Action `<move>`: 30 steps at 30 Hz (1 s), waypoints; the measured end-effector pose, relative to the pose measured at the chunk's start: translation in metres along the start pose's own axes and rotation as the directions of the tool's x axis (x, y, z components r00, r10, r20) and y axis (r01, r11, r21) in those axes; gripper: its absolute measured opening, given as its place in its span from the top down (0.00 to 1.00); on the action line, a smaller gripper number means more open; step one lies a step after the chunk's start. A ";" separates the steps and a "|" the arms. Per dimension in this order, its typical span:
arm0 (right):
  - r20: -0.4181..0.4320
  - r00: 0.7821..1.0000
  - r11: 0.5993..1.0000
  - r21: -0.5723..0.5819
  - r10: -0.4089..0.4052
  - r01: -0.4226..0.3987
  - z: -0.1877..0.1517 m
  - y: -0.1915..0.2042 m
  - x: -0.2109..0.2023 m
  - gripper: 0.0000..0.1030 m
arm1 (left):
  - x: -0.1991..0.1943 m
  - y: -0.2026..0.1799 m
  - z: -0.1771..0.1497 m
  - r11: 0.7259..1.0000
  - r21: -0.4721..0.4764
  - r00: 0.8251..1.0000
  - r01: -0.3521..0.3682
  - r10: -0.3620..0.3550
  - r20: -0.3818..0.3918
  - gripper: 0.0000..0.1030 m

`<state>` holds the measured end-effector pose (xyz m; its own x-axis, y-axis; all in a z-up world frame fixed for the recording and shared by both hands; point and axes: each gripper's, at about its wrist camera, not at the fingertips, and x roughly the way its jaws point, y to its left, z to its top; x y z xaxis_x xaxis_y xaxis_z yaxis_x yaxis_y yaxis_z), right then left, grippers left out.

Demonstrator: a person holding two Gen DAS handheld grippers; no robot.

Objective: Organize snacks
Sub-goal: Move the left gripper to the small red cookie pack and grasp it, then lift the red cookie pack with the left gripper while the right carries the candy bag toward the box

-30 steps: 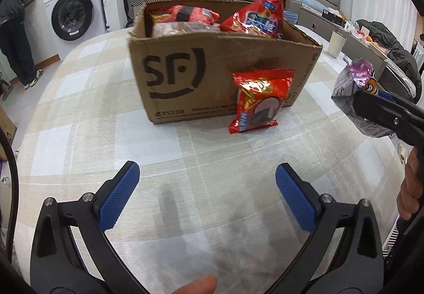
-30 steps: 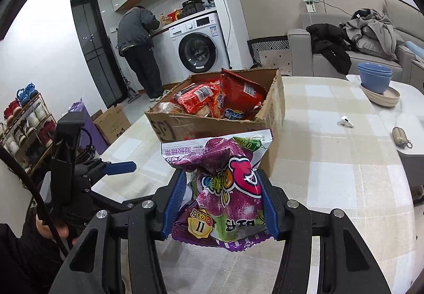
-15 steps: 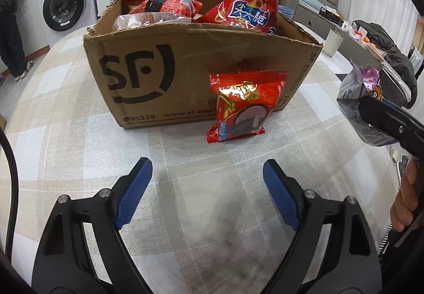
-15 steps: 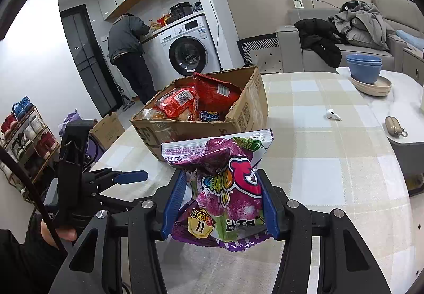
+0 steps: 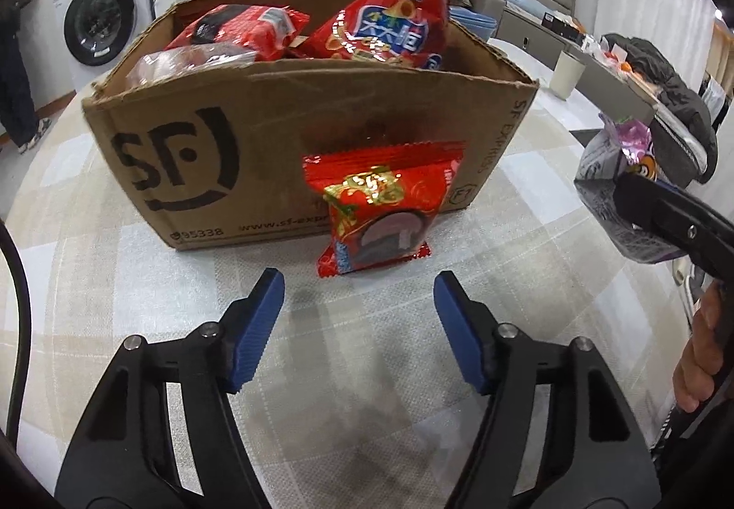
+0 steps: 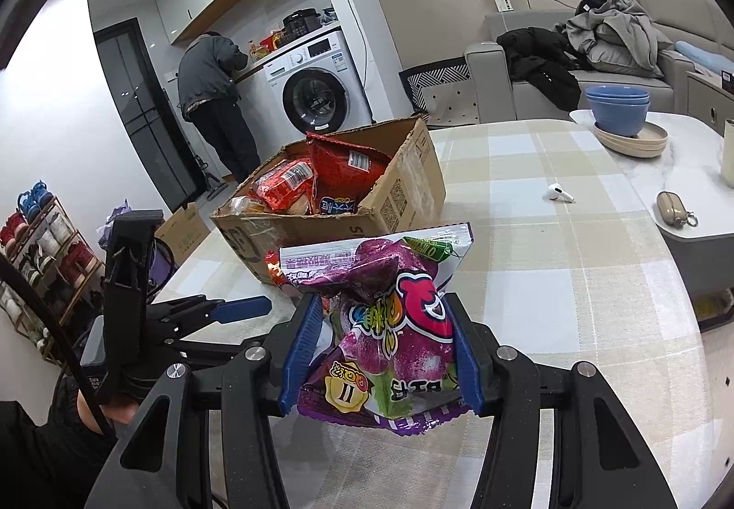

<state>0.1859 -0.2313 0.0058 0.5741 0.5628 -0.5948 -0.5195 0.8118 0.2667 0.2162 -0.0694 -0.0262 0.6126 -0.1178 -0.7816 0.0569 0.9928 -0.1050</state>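
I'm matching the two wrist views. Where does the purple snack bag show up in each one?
Left wrist: purple bag at the far right edge, pinched in the right gripper, above the table.
Right wrist: purple bag at bottom centre, between the blue jaws.
Shared landmark: the cardboard box of red snacks.

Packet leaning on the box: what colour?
Red, with gold print; the packet shows best in the left wrist view.

Your left wrist view looks low and close at the brown cardboard box point(image 5: 293, 151) on the checked tablecloth point(image 5: 367, 371). Your right wrist view faces that box point(image 6: 403, 192) from farther off, toward its corner.
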 end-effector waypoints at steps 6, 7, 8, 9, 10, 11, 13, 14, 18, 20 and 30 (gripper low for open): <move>0.004 1.000 1.000 0.001 0.003 -0.003 0.000 -0.001 -0.002 0.48 | 0.013 -0.020 0.015 1.000 0.014 1.000 -0.015 0.015 0.000 0.36; 0.005 1.000 1.000 0.005 0.005 -0.006 0.001 -0.001 -0.002 0.48 | 0.014 -0.022 0.018 1.000 0.016 1.000 -0.016 0.016 0.002 0.36; 0.004 1.000 1.000 0.008 0.008 -0.008 0.001 -0.002 -0.002 0.48 | 0.016 -0.025 0.020 1.000 0.015 1.000 -0.018 0.018 0.004 0.36; 0.004 1.000 1.000 0.009 0.008 -0.008 0.000 -0.002 -0.001 0.48 | 0.018 -0.028 0.023 1.000 0.014 1.000 -0.017 0.017 0.005 0.36; 0.004 1.000 1.000 0.009 0.007 -0.007 0.000 -0.003 -0.001 0.48 | 0.019 -0.031 0.025 1.000 0.016 1.000 -0.015 0.015 0.005 0.36; 0.003 1.000 1.000 0.008 0.007 -0.007 0.001 -0.003 0.000 0.48 | 0.022 -0.036 0.028 1.000 0.021 1.000 -0.016 0.016 0.004 0.36; 0.003 1.000 1.000 0.007 0.006 -0.006 0.001 -0.003 0.000 0.48 | 0.028 -0.043 0.034 0.999 0.033 1.000 -0.020 0.020 0.005 0.36; 0.004 1.000 1.000 0.009 0.007 -0.007 0.001 -0.003 0.000 0.48 | 0.030 -0.046 0.037 0.999 0.036 1.000 -0.026 0.026 0.007 0.36; 0.006 1.000 1.000 0.013 0.006 -0.006 0.002 -0.004 0.000 0.48 | 0.035 -0.053 0.047 1.000 0.022 1.000 -0.021 0.021 0.008 0.36; 0.006 1.000 1.000 0.012 0.005 -0.005 0.002 -0.004 0.000 0.48 | 0.039 -0.056 0.052 1.000 0.024 1.000 -0.020 0.020 0.007 0.37; 0.006 1.000 1.000 0.023 0.007 -0.007 0.001 -0.006 -0.001 0.48 | 0.052 -0.065 0.060 0.999 0.032 1.000 -0.025 0.025 0.000 0.59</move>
<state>0.1894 -0.2363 0.0054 0.5741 0.5694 -0.5884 -0.5089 0.8111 0.2884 0.2919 -0.1386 -0.0231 0.6136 -0.0926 -0.7842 0.0667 0.9956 -0.0654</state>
